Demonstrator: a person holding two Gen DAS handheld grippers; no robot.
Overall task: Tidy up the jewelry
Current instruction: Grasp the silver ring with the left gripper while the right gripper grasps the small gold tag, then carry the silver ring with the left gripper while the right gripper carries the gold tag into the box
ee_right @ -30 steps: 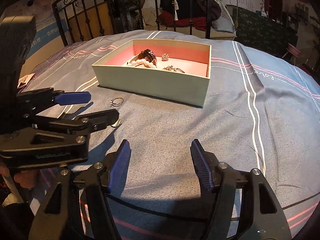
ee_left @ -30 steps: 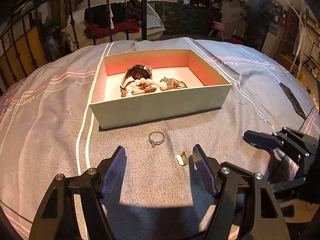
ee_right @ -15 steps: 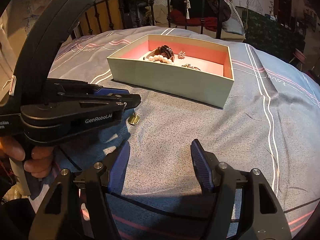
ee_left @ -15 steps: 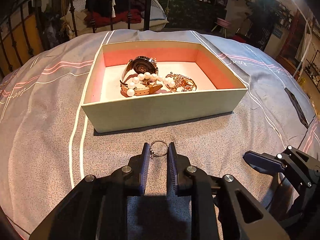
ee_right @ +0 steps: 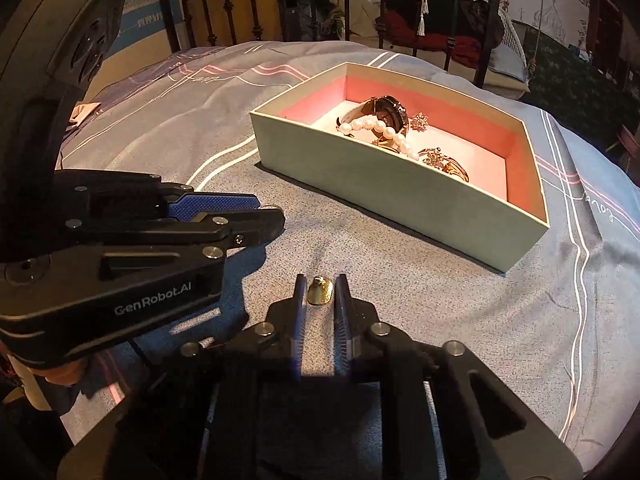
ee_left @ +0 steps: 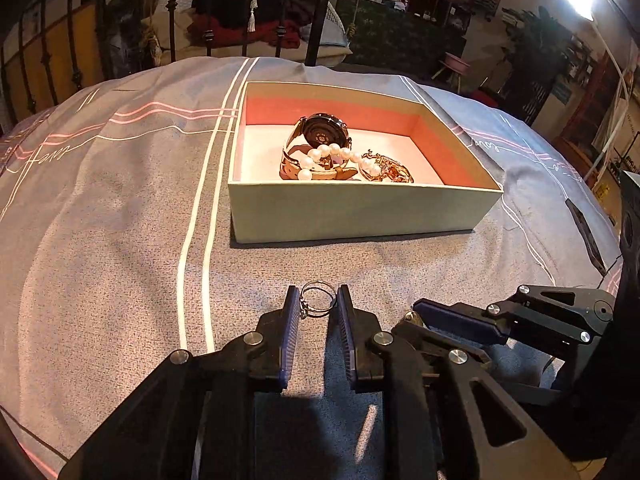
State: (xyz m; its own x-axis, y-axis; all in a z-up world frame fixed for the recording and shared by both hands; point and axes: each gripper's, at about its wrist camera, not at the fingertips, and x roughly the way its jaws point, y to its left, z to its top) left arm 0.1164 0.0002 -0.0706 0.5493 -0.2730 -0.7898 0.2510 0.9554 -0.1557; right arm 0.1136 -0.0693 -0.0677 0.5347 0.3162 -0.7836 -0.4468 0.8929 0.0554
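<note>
My left gripper (ee_left: 318,300) is shut on a thin silver ring (ee_left: 320,294), just above the grey bedspread in front of the box. My right gripper (ee_right: 320,294) is shut on a small gold piece (ee_right: 319,293) on the bedspread. An open pale green box (ee_left: 360,212) with a pink lining holds a watch (ee_left: 325,133), a pearl bracelet (ee_left: 334,156) and a gold bracelet (ee_left: 386,168). The box also shows in the right wrist view (ee_right: 392,188). The left gripper (ee_right: 224,216) shows at left in the right wrist view.
The grey bedspread (ee_left: 100,220) has white and pink stripes. A black metal bed rail (ee_left: 280,8) stands beyond the box. A dark flat object (ee_left: 584,232) lies at the right edge of the bed.
Both grippers went from open to shut. The left closed on the ring half a second ago and lifted it slightly. The right moved over to the gold piece and closed on it.
</note>
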